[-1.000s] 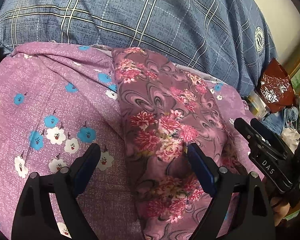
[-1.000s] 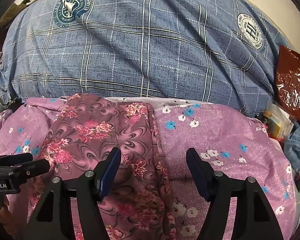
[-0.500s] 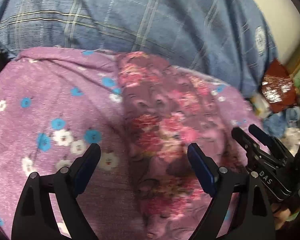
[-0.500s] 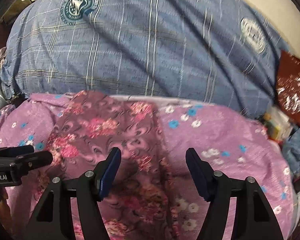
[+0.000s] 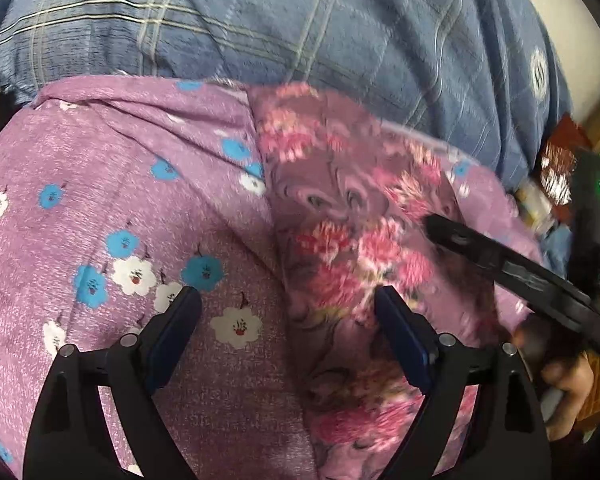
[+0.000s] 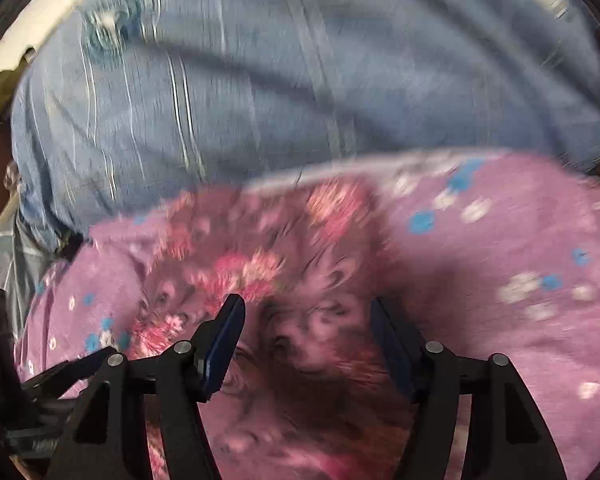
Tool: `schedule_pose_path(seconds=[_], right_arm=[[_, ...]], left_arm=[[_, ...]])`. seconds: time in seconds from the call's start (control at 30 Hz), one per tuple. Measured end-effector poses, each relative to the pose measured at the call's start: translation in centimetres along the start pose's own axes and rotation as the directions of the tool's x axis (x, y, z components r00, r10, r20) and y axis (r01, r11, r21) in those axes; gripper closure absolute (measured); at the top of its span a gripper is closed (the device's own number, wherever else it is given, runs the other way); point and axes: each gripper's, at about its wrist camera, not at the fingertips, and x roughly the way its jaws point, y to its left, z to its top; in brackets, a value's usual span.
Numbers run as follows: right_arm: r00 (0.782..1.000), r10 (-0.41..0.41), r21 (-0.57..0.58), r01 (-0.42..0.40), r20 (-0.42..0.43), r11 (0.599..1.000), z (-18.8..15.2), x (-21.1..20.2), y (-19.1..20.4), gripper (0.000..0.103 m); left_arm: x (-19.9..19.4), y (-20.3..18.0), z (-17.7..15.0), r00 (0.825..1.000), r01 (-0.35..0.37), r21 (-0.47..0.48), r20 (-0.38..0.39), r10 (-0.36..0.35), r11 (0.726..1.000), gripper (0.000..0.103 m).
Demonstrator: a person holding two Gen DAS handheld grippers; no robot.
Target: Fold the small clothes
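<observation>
- We have the small garment [image 5: 340,248], a mauve piece printed with pink flowers, lying as a long narrow strip on the purple flowered sheet [image 5: 100,200] of the bed, just in front of a blue plaid pillow [image 5: 300,20].
- Judging by that narrow shape with straight side edges, we take the lengthwise folds as done; the crosswise fold that would make it a compact packet appears to be left.
- Our left gripper [image 5: 288,320] hangs over the strip's left edge with its jaws spread wide and nothing between the pads.
- Our right gripper [image 6: 306,328] is low over the middle of the garment, jaws parted and straddling the cloth; the picture is blurred, but we see no pinch on the fabric.
- In the left view the right gripper's finger reaches across the garment from the right side.
- We judge that the next step needs a hold on one end of the strip.
</observation>
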Motion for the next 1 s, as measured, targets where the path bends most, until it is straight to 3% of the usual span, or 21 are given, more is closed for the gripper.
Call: schedule_pose_path(seconds=[0.1,0.27,0.37,0.43,0.5,0.53,0.63,0.7,0.8,0.9,0.97,1.0], right_arm=[[0.995,-0.091,-0.074,0.094,0.038,0.993,-0.2,0.5,1.7,0.035],[0.995,-0.071,-0.074,0.076,0.063,0.994,-0.5,-2.7,1.4,0.038],[0.998,-0.009,-0.034,0.011,0.066,0.999,-0.9,-4.8,-0.8,0.037],[0.994,0.1,0.048,-0.102,0.039,0.994,-1.3,-5.4,-3.5,0.036],[0.973,0.232,0.179,-0.228,-0.002,0.957,-2.1,-5.0,-6.6,0.036],[0.965,0.263,0.238,-0.253,-0.012,0.938,-2.3,-4.8,-7.7,0.034],[0.944,0.331,0.359,-0.301,-0.021,0.883,-3.2,-3.8,-10.9,0.034],[0.918,0.395,0.404,-0.347,-0.039,0.846,-3.5,-2.4,-11.8,0.034],[0.88,0.472,0.455,-0.401,-0.049,0.795,-4.1,-0.5,-12.0,0.034],[0.872,0.489,0.44,-0.43,-0.023,0.788,-3.9,0.1,-11.4,0.033],[0.839,0.544,0.444,-0.485,-0.007,0.754,-3.9,0.7,-10.7,0.033],[0.838,0.546,0.432,-0.489,-0.009,0.758,-3.8,0.7,-10.3,0.033]], left_arm=[[-0.4,-0.7,-0.2,1.0,-0.005,0.038,0.012,0.005,0.999,0.013],[-1.6,-1.1,-0.1,0.999,0.023,0.032,0.038,-0.024,0.999,0.014],[-2.4,-1.0,-0.4,0.998,0.057,0.037,0.032,-0.059,0.998,0.014],[-2.6,-0.4,-0.4,0.992,0.122,0.009,0.014,-0.122,0.993,0.014],[-2.3,0.1,-0.4,0.97,0.241,-0.035,-0.022,-0.242,0.97,0.014],[-2.0,0.3,-0.4,0.957,0.286,-0.055,-0.037,-0.289,0.957,0.014],[-1.2,0.3,-0.4,0.935,0.346,-0.076,-0.05,-0.35,0.935,0.014],[-0.9,0.4,-0.5,0.925,0.37,-0.094,-0.051,-0.375,0.924,0.014],[-0.6,0.6,-0.4,0.921,0.381,-0.106,-0.04,-0.387,0.918,0.015],[-0.5,0.5,-0.5,0.926,0.373,-0.1,-0.024,-0.377,0.922,0.017],[-0.3,-0.1,-0.5,0.934,0.355,-0.076,-0.017,-0.357,0.932,0.018],[-0.3,-0.5,-0.5,0.939,0.342,-0.058,-0.014,-0.344,0.938,0.018]])
